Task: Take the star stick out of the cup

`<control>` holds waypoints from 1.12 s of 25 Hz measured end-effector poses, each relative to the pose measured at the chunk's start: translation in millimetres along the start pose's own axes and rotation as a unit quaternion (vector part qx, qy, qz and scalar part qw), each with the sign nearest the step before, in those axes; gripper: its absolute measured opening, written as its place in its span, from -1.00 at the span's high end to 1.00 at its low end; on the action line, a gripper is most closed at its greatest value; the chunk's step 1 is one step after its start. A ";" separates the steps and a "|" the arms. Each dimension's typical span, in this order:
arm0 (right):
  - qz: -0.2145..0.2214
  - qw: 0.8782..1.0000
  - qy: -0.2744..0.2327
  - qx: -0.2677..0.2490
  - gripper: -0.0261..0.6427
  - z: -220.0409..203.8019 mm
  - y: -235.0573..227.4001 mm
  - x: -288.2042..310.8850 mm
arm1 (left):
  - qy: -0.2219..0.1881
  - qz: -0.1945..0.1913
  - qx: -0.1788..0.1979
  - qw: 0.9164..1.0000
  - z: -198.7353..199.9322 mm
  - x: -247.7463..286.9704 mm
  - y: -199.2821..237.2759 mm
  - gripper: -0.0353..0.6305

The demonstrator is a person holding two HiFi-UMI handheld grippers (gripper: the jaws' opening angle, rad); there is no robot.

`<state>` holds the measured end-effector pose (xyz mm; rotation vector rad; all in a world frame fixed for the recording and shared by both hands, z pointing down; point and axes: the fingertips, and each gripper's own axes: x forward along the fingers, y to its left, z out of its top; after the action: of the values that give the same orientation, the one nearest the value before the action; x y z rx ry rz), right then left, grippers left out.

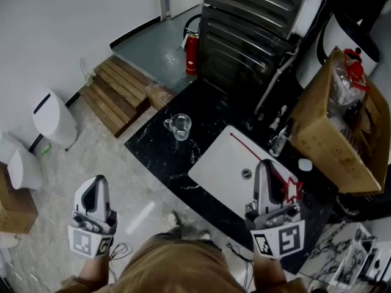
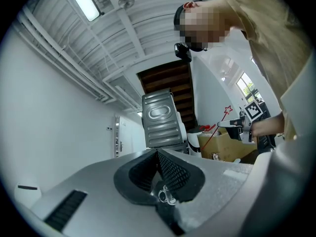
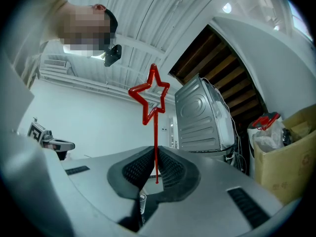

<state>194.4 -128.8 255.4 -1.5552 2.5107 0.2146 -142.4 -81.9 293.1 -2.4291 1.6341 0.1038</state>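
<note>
My right gripper is shut on the red star stick, out over the white board. In the right gripper view the thin stem runs up from between the closed jaws to the star above them. The clear glass cup stands upright on the black counter, up and to the left of that gripper, with no stick in it. My left gripper hangs over the floor at the lower left, with its jaws together and nothing between them. The left gripper view also catches the right gripper and the star.
A white board lies on the black counter. A cardboard box stands at the right, with a grey metal appliance behind the counter and a red fire extinguisher beside it. A wooden pallet and a white bin are on the floor.
</note>
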 end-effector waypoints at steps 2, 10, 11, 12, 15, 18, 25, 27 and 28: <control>-0.003 1.000 0.000 -0.001 0.88 1.1 -0.9 -2.3 | 0.001 0.001 0.001 1.000 0.8 -0.9 1.0 0.89; -0.030 0.999 -0.008 -0.005 0.88 9.7 -12.0 -18.5 | -0.006 0.019 -0.005 1.000 4.7 -5.7 9.9 0.89; -0.033 0.999 -0.008 -0.006 0.88 10.7 -13.2 -20.5 | -0.006 0.021 -0.005 1.000 5.6 -6.1 10.7 0.89; -0.036 0.999 -0.009 -0.006 0.88 11.6 -14.0 -22.4 | -0.006 0.022 -0.004 1.000 6.3 -6.6 11.2 0.89; -0.042 0.999 -0.010 -0.005 0.88 12.4 -15.8 -26.2 | -0.007 0.023 -0.003 1.000 6.5 -7.5 11.5 0.89; -0.047 0.999 -0.015 -0.003 0.88 13.6 -17.6 -27.5 | -0.006 0.024 -0.003 1.000 5.6 -6.3 10.7 0.89; -0.050 0.999 -0.013 -0.006 0.88 10.9 -15.1 -26.4 | -0.004 0.026 -0.002 1.000 -1.0 -1.7 10.2 0.89; -0.052 0.999 -0.010 -0.007 0.88 10.0 -14.7 -27.0 | -0.004 0.026 -0.003 1.000 -2.1 -1.8 10.2 0.89; -0.053 0.999 -0.009 -0.008 0.88 9.9 -14.4 -27.4 | -0.004 0.026 -0.004 1.000 -2.3 -1.6 10.3 0.89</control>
<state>220.1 -109.2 251.7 -1.6779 2.4106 0.2325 -152.7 -84.7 294.3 -2.3887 1.6978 0.1271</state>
